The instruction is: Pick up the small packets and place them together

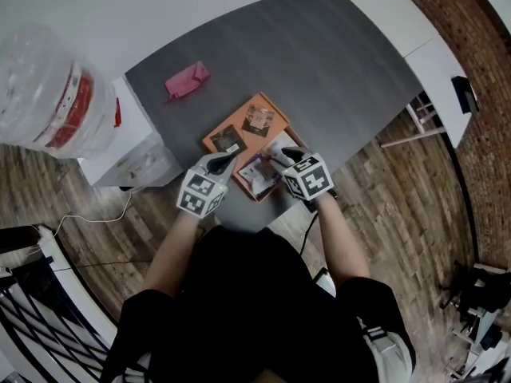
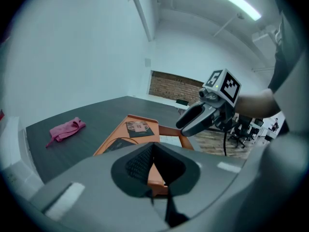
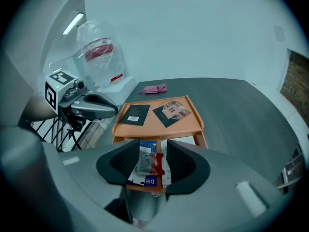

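I am holding my right gripper [image 1: 278, 158] over the near end of the tray [image 3: 154, 124], which is sitting at the near edge of the table [image 1: 335, 54]. Its jaws are standing about half apart, and they seem to be pinching a grey-red packet [image 3: 148, 162] by its sides. Under it, a pile [image 1: 257, 175] of blue and white packets is lying in the tray's near end. From that I am judging part of the gathering as done, and this packet as the one now joining the rest.

My left gripper [image 2: 154, 158] is hovering just beside the right one, over the tray's near left corner. Its jaws are standing a little apart, with nothing between them.

Two packets are lying apart from the pile at the tray's far end: a black packet [image 3: 134, 114] toward the far left corner and a picture packet [image 3: 173, 111] toward the far right corner. I am counting those two as what is left to bring over.

A pink cloth [image 1: 188, 80] is lying beyond the tray, near the table's far left corner. As I read the job, it is playing no part.
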`<state>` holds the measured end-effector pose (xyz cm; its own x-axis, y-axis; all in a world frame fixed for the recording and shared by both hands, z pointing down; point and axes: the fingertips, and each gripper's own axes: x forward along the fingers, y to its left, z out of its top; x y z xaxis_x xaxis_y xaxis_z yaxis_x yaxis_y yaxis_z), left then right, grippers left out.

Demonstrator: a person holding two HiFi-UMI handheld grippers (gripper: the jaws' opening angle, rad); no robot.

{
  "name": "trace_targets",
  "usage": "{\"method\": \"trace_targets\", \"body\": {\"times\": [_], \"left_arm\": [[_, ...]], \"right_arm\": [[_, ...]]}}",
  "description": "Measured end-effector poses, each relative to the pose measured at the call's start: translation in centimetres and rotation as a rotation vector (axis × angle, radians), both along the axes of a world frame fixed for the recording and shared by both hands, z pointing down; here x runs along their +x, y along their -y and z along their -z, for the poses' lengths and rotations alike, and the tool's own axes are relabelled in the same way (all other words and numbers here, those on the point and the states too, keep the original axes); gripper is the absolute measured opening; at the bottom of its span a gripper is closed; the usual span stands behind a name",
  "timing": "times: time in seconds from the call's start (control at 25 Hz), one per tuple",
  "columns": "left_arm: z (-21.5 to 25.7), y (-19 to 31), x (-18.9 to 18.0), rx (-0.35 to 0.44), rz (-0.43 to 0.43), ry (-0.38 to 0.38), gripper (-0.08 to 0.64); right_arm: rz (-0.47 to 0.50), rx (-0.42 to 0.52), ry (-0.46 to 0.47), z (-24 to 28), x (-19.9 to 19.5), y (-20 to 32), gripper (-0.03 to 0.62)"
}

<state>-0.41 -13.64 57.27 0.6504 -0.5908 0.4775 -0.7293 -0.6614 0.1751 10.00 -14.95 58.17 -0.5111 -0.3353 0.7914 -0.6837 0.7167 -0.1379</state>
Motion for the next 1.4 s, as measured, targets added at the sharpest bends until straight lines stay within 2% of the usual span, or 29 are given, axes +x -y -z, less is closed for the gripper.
{"method": "trace_targets", "body": {"times": [0.16,0.52,0.72,1.04,1.4], "left_arm": [[-0.7,-0.8,0.0,-0.02,-0.004,0.001,0.0],[-1.3,-1.6,-0.3,-0.044,0.005,-0.007,0.0],[-1.6,-2.1,-0.1,-0.058,0.006,-0.018,0.0],[-1.9,-2.3,-0.4,-0.072,0.018,-0.036,0.0],[-2.3,-2.3,-1.2,-0.091,0.025,-0.042,0.0]], "right_arm": [[0.042,-0.022,-0.041,-1.3,-0.2,-1.3,0.179],[0.08,-0.081,-0.041,-2.9,-1.6,-3.0,0.181],[0.1,-0.078,-0.12,-4.6,-0.8,-2.8,0.188],[0.158,-0.108,-0.219,-7.2,-0.6,-2.7,0.267],[0.178,-0.176,-0.31,-9.5,0.0,-2.8,0.265]]}}
